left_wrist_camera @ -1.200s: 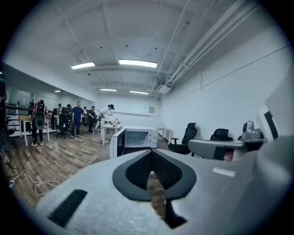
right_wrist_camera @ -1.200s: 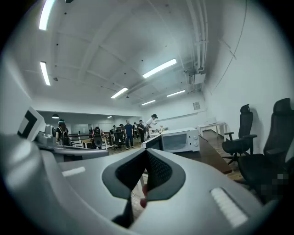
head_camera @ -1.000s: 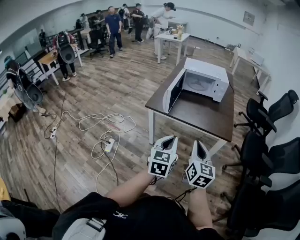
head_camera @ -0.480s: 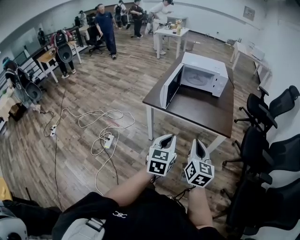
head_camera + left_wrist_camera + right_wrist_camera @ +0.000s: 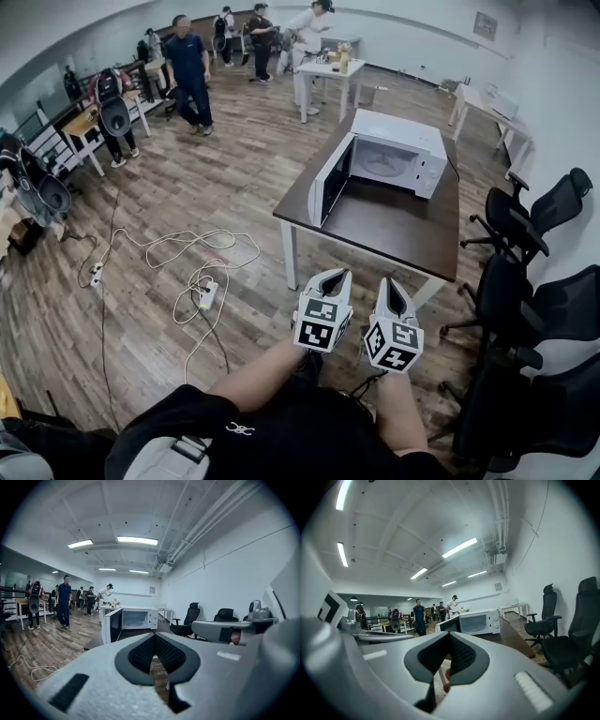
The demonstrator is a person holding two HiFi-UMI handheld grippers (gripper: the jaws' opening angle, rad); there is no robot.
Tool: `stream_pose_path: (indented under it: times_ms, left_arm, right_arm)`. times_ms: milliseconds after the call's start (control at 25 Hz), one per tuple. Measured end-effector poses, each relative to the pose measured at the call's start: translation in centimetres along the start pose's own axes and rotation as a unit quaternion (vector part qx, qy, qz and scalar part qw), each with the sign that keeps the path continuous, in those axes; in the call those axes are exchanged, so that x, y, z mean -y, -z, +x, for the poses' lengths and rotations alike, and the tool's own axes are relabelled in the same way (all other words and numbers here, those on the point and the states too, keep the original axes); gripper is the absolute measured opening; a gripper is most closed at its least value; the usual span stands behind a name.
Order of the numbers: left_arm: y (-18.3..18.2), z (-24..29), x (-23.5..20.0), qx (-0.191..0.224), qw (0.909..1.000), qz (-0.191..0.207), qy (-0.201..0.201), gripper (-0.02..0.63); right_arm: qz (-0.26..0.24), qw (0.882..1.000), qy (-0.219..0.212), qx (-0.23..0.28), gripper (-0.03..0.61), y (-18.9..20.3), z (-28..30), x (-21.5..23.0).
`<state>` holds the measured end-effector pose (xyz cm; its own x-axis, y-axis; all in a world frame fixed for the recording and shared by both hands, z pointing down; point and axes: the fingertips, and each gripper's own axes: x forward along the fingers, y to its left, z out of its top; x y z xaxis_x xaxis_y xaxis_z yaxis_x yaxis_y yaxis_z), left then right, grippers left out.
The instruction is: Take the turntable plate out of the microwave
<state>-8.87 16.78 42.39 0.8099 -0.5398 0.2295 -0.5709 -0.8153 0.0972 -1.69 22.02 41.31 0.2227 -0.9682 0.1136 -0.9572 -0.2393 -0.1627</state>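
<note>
A white microwave (image 5: pixel 394 150) stands on a dark brown table (image 5: pixel 375 225), its door (image 5: pixel 330 180) swung wide open to the left. The lit cavity shows pale; I cannot make out the turntable plate inside from here. My left gripper (image 5: pixel 336 278) and right gripper (image 5: pixel 389 287) are held side by side well short of the table's near edge, both shut and empty. The left gripper view has the microwave (image 5: pixel 137 619) far ahead beyond the closed left gripper (image 5: pixel 153 641). In the right gripper view, the microwave (image 5: pixel 480 622) is also distant past the closed right gripper (image 5: pixel 450 639).
Black office chairs (image 5: pixel 530 225) crowd the right side of the table. White cables and a power strip (image 5: pixel 202 281) lie on the wood floor to the left. Several people (image 5: pixel 187 70) stand at the back near a white table (image 5: pixel 323 75).
The table and microwave have drawn nearer as I and both grippers moved toward them. A person in blue at the back walked to the left. Both grippers stayed shut.
</note>
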Motion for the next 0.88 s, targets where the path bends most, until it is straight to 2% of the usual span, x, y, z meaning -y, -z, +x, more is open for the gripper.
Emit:
stream_pose_path:
  times_ms: [520, 880]
  left_arm:
    - [-1.6, 7.4, -4.4, 0.003, 0.9999, -0.006, 0.009, 0.009]
    - [-2.8, 13.9, -8.3, -0.007, 0.9998, -0.010, 0.013, 0.009]
  right_arm:
    - [-0.011, 1.000, 0.010, -0.001, 0.008, -0.8, 8.2, 1.7]
    - [0.015, 1.000, 0.012, -0.016, 0.008, -0.9, 15.8, 3.4]
